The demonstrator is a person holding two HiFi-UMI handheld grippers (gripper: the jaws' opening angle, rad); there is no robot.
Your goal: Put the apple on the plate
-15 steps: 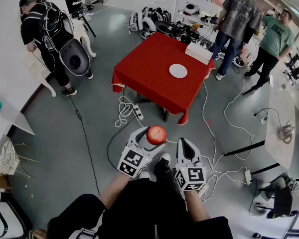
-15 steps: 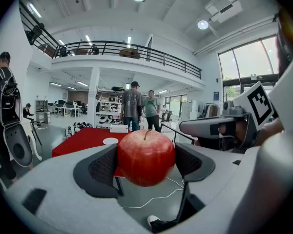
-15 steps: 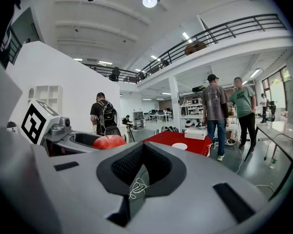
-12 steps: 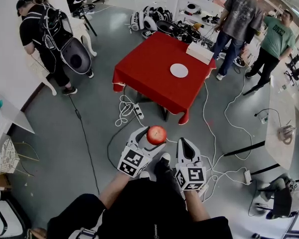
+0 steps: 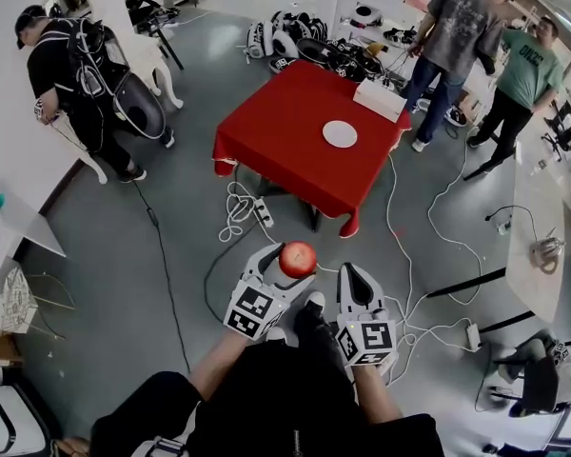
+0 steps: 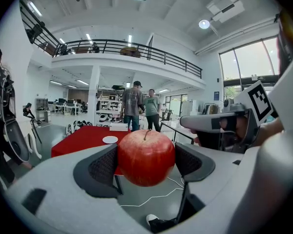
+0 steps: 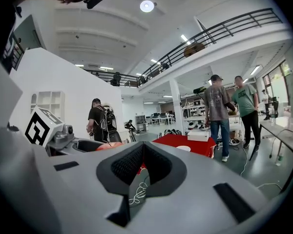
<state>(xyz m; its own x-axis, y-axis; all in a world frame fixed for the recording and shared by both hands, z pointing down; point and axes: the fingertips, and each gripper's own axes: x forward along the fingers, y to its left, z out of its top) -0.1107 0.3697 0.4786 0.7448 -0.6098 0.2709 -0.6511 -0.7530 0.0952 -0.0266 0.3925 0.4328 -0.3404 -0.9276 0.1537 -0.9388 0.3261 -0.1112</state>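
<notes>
A red apple (image 5: 298, 258) with a short stem is clamped between the wide-set pads of my left gripper (image 5: 287, 267), held in the air over the grey floor. In the left gripper view the apple (image 6: 146, 157) fills the gap between both pads. My right gripper (image 5: 359, 279) is beside it on the right, shut with nothing in it; its pads meet in the right gripper view (image 7: 143, 147). The white plate (image 5: 340, 134) lies bare on a red-clothed table (image 5: 276, 131) some way ahead, also visible as a small plate (image 6: 110, 140) past the apple.
White cables and a power strip (image 5: 264, 215) lie on the floor between me and the table. A white box (image 5: 379, 100) sits at the table's far corner. Two people (image 5: 457, 36) stand behind it, and a person with a backpack (image 5: 71, 74) at the left. A white counter (image 5: 533, 246) is at the right.
Both grippers and the apple stay where they were. The person with the backpack at the left has shifted a little further left.
</notes>
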